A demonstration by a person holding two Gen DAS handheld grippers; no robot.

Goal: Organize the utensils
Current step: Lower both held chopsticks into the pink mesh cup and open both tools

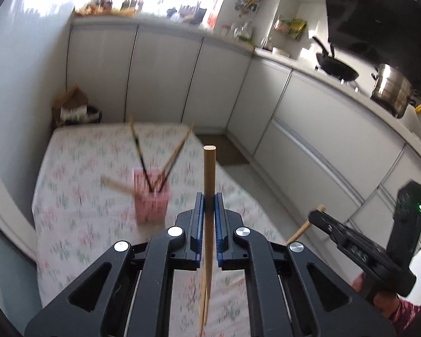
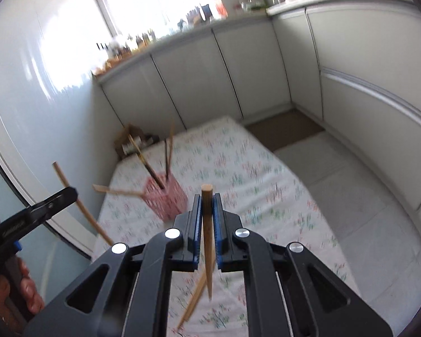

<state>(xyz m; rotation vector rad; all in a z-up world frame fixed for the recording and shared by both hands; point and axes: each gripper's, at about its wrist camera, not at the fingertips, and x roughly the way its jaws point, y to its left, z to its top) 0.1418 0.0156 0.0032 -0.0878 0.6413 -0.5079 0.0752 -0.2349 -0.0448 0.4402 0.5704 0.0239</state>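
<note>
My left gripper [image 1: 209, 200] is shut on a wooden chopstick [image 1: 209, 168] that stands nearly upright between the blue pads. My right gripper [image 2: 206, 203] is shut on a second wooden chopstick [image 2: 206, 193] in the same way. Both hang above the floral-cloth table [image 1: 78, 168]. Ahead on the cloth stands a pink mesh holder [image 1: 151, 199] [image 2: 167, 198] with several chopsticks leaning out of it. Each view shows the other gripper at its edge: the right one [image 1: 316, 214] and the left one [image 2: 70, 192], each with its stick. A loose chopstick [image 2: 195, 299] lies on the cloth below.
White cabinets [image 1: 165, 73] run along the far side and right. A wok [image 1: 336, 68] and a steel pot [image 1: 393, 90] sit on the counter. A cardboard box [image 1: 73, 106] stands behind the table. A brown mat [image 2: 286, 129] lies on the floor. A person's hand [image 2: 28, 289] holds the left gripper.
</note>
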